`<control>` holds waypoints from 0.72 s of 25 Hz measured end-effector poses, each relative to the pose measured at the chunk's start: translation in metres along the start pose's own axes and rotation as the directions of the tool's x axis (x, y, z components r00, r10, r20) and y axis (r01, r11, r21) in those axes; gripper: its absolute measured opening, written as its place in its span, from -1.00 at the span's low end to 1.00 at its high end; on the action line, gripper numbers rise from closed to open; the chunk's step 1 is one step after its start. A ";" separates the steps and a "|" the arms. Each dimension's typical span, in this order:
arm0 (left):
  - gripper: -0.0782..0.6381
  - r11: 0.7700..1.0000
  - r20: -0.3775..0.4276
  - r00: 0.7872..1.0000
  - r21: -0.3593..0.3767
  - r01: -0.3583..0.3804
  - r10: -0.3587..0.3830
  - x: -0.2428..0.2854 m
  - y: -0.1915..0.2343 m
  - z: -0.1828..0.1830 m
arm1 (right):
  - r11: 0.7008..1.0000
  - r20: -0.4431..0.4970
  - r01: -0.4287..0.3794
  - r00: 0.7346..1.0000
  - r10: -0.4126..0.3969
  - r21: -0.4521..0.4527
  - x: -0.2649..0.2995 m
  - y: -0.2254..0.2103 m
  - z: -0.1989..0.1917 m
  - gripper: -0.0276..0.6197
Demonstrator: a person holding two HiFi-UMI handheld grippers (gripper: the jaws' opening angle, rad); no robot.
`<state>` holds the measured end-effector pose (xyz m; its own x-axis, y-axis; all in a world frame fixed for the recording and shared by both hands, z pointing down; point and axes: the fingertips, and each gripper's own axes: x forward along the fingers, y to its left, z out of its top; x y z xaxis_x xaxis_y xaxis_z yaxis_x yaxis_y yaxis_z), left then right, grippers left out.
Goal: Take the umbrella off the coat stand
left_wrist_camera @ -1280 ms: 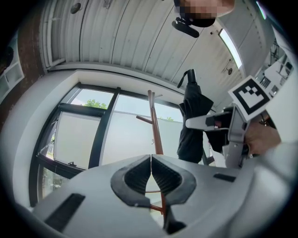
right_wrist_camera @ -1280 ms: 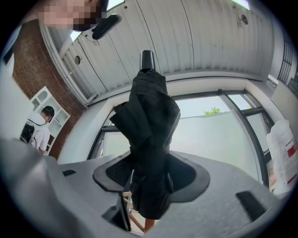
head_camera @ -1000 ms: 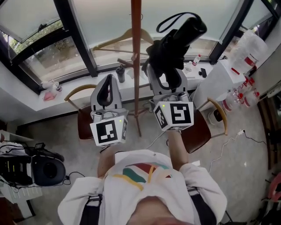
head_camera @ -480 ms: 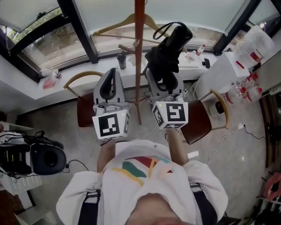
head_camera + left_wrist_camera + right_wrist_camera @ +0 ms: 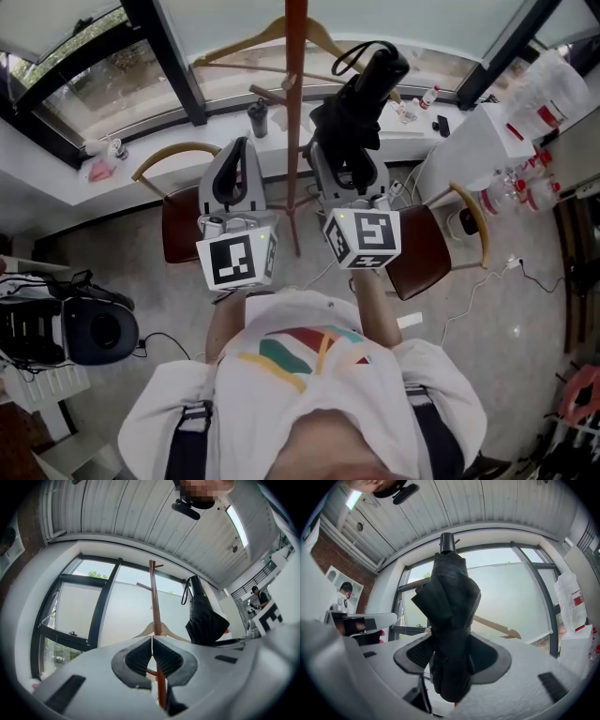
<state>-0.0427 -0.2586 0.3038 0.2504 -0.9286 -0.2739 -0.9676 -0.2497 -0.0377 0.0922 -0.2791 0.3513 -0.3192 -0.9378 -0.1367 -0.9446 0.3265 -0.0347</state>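
A folded black umbrella (image 5: 361,98) stands upright in my right gripper (image 5: 347,164), which is shut on its lower half, just right of the wooden coat stand (image 5: 295,94). Its wrist strap (image 5: 349,54) loops free at the top, apart from the pole. In the right gripper view the umbrella (image 5: 450,620) fills the gap between the pads of my right gripper (image 5: 452,656). My left gripper (image 5: 236,159) is shut with nothing in it, left of the pole. In the left gripper view the left gripper (image 5: 152,641) points up at the coat stand (image 5: 153,602), with the umbrella (image 5: 204,620) to the right.
A wooden hanger (image 5: 281,37) hangs on the stand. Two brown-seated chairs (image 5: 173,220) (image 5: 427,253) flank its base. A dark flask (image 5: 258,117) and small items sit on the windowsill. A white cabinet (image 5: 469,155) stands at the right, black equipment (image 5: 89,333) at the left, cables on the floor.
My right gripper has come down with the umbrella held in it. The left gripper has sunk a little, still shut.
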 end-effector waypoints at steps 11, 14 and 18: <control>-0.76 1.000 -0.006 1.000 -0.002 -0.008 0.008 0.002 0.002 -0.006 | 1.000 -0.008 0.006 1.000 -0.006 0.004 0.001 -0.003 -0.005 -0.22; -0.76 1.000 -0.006 1.000 -0.001 -0.009 0.009 0.002 0.002 -0.006 | 1.000 -0.009 0.006 1.000 -0.006 0.003 0.001 -0.003 -0.004 -0.22; -0.76 1.000 -0.009 1.000 -0.001 -0.012 0.012 0.001 0.003 -0.005 | 1.000 -0.009 0.006 1.000 -0.006 0.001 0.001 -0.003 -0.004 -0.22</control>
<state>-0.0452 -0.2617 0.3086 0.2389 -0.9341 -0.2654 -0.9705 -0.2387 -0.0334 0.0942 -0.2810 0.3549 -0.3146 -0.9406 -0.1273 -0.9462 0.3214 -0.0365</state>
